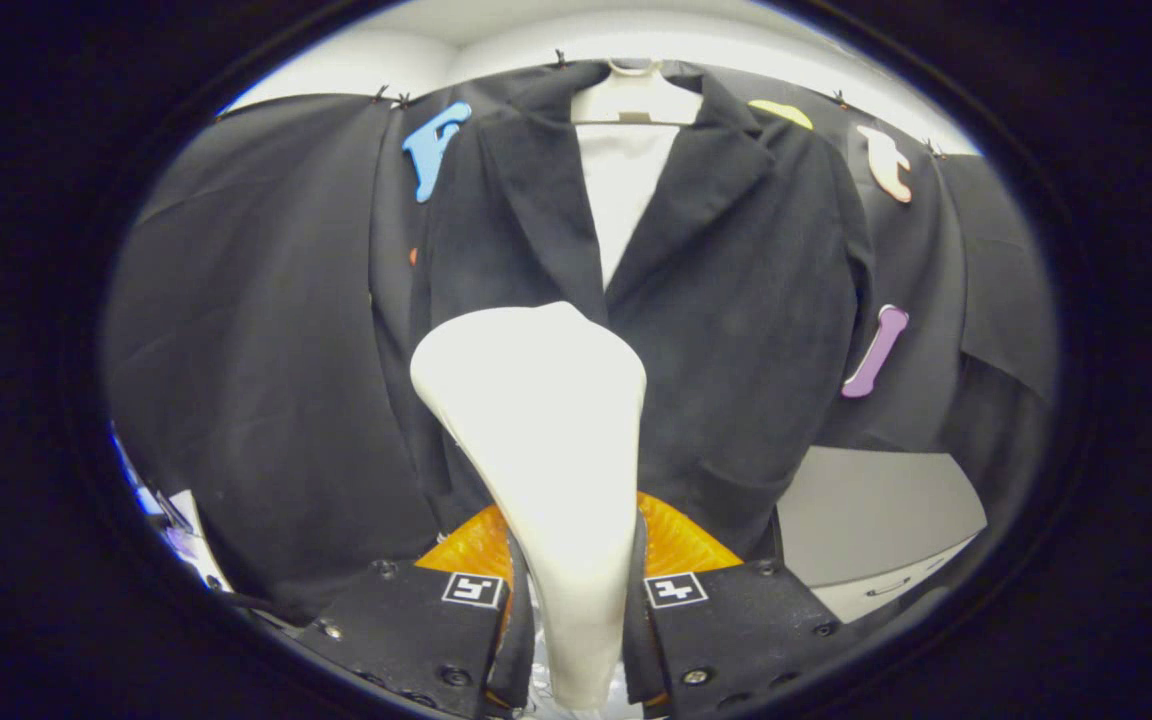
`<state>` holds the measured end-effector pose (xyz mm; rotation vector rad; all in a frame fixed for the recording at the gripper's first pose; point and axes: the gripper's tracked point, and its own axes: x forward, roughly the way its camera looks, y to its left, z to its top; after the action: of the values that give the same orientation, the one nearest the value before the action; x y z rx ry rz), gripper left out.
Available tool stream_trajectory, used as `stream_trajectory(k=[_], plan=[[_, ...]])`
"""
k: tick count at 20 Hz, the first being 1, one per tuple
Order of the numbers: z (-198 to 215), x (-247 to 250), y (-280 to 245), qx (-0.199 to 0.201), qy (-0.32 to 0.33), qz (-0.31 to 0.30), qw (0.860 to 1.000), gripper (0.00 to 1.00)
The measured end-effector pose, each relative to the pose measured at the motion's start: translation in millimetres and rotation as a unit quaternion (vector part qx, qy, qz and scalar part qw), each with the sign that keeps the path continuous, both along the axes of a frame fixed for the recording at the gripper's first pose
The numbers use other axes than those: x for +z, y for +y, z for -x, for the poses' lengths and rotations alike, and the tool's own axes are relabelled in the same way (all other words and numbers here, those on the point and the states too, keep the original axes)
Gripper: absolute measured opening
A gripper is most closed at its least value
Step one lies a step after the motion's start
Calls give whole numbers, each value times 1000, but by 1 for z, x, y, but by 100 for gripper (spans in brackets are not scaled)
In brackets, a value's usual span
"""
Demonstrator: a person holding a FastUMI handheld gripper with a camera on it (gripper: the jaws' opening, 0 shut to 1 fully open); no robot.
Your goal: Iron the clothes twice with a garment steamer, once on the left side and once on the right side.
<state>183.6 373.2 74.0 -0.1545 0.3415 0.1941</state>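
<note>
While both fingers of the gripper (576,590) clamp the garment steamer (536,420), its broad head sits against the dark jacket (736,290) hanging from a white hanger (633,100)

The gripper (576,590) points forward toward twelve o'clock, its two fingers (476,600) clamped from nine and three o'clock on the steamer (546,440) handle.

A: What are you holding in your gripper (576,590)?
B: The garment steamer (546,440), smooth matt plastic, pinched on both sides.
A: And ahead of you?
B: A jacket (736,300) of soft, faintly napped matt cloth on a smooth plastic hanger (636,100), over a plain shirt (626,190).
</note>
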Motion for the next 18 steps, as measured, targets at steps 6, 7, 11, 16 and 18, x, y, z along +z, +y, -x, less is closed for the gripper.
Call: stream_trajectory(k=[6, 7, 11, 16, 18], plan=[[-35, 64, 38, 0, -40, 2, 999, 38], [-40, 73, 44, 0, -47, 5, 999, 38], [-61, 104, 68, -17, -80, 25, 996, 38], [-82, 106, 82, -50, -97, 25, 994, 38], [-90, 99, 84, -59, -100, 37, 993, 38]])
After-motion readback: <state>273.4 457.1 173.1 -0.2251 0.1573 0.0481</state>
